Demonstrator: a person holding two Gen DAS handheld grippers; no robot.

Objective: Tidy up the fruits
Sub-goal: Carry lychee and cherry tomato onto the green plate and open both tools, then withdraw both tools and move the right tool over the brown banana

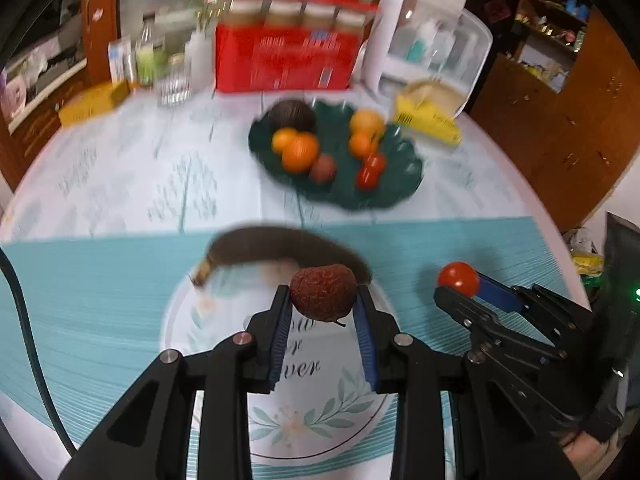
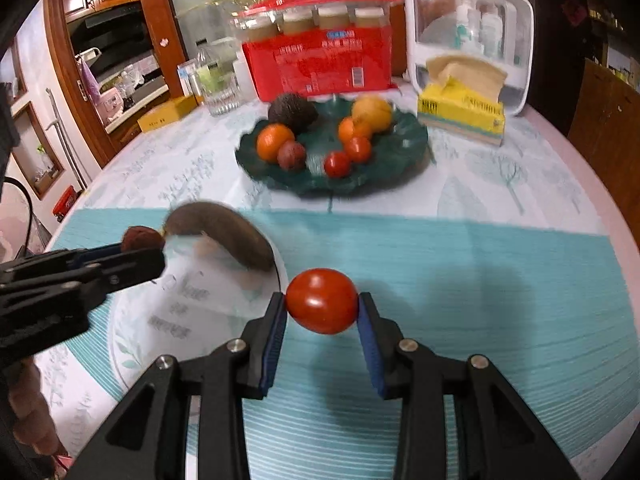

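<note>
Two hand-held claws hang over a round desk [image 2: 520, 184], each carrying one small fruit. The left claw [image 1: 322, 300] is closed on a rough, brown-red lychee [image 1: 323, 291], pinched between its blue pads and lifted clear of the white plate [image 1: 304, 420] below it. A dark, overripe banana [image 1: 280, 250] lies on that plate, just beyond the claw's tips. The right claw [image 2: 322, 306] grips a red tomato [image 2: 322, 300] in the same way, held above the teal mat [image 2: 480, 300] with nothing touching it from below.

Well ahead of both claws sits a dark green dish [image 2: 400, 152] that already holds an avocado, several oranges, two tomatoes and another brown-red fruit. Behind it stand a red box [image 2: 320, 68], a yellow tissue pack [image 2: 460, 116] and a white container.

The step in hand looks like carrying: both fruits are picked up and ready to travel. The next move probably calls for reaching each claw forward over the dish, lowering into a free gap among the fruit, perhaps tomato beside tomatoes, and then opening gently so nothing rolls off the rim.
</note>
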